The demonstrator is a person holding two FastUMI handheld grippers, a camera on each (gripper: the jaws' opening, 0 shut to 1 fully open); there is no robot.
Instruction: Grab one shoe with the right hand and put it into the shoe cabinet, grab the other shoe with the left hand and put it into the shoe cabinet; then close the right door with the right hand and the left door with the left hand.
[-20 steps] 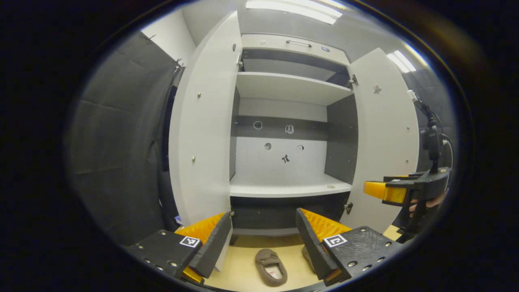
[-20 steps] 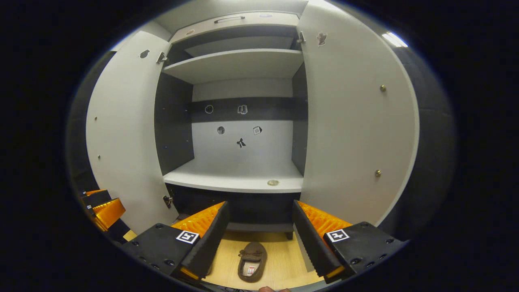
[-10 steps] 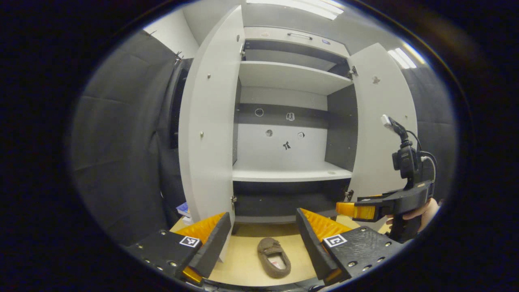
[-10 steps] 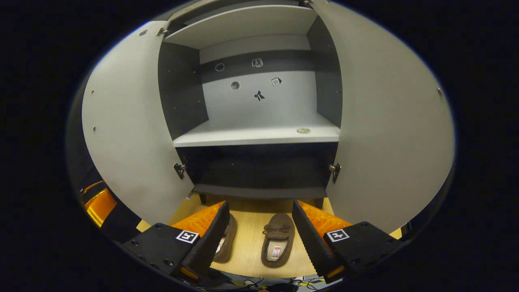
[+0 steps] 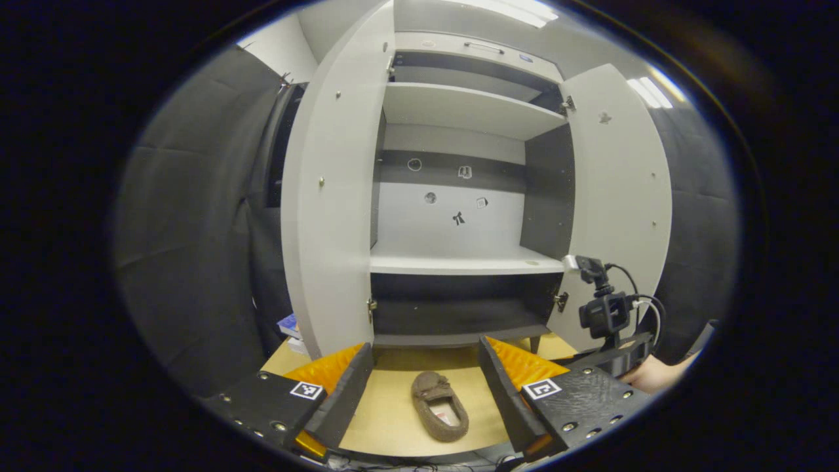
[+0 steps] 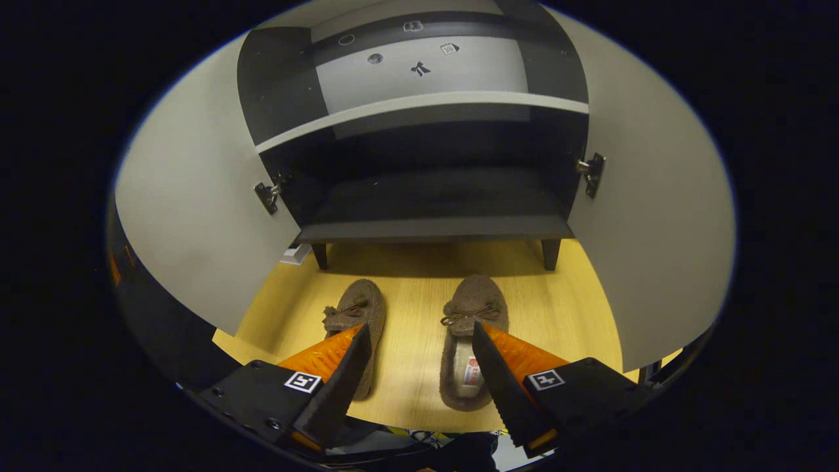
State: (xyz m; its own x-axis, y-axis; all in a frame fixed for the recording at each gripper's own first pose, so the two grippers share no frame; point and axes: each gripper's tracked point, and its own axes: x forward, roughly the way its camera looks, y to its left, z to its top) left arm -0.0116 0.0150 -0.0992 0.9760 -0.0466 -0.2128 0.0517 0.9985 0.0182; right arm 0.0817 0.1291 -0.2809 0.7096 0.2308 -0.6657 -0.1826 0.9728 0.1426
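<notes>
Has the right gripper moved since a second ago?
Yes. The right gripper has dropped: in the left gripper view it sat midway up the right door, now near that door's bottom.

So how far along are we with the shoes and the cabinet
Nothing is done yet: both shoes, the left shoe and the right shoe, lie on the floor before the cabinet. In hand: the open right gripper hangs over the right shoe. Left: stow both shoes, then shut the left door and right door, both open.
</notes>
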